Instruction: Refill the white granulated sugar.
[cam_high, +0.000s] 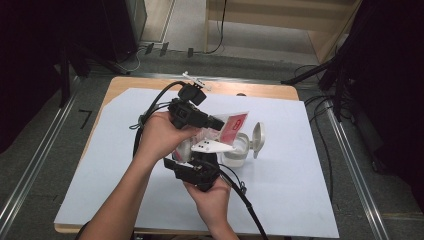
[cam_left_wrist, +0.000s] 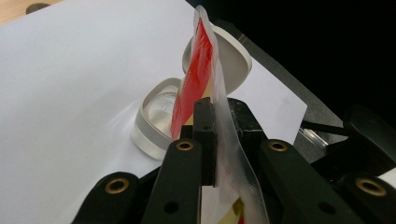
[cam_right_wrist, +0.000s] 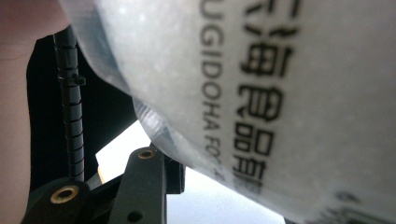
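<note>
Nearest the person, the right gripper (cam_high: 199, 161) points away from them toward the table's middle. In its own view a pale printed part of the packet (cam_right_wrist: 261, 93) lies right across the jaws; whether they grip it cannot be told.

Just beyond, the left gripper (cam_high: 212, 122) points to the right. In the left gripper view its jaws are clenched on the packet (cam_left_wrist: 205, 88), which stands edge-on between them, red face to the left and clear film trailing back over the right jaw. From above, the packet (cam_high: 232, 125) sits between the two grippers, held up off the table, its red end toward the far right.

Beyond and below the packet, a small clear tub (cam_high: 236, 150) rests on the white sheet (cam_high: 300, 165) covering the table (cam_high: 125, 84). Its hinged lid (cam_high: 258, 137) stands open on the right.
</note>
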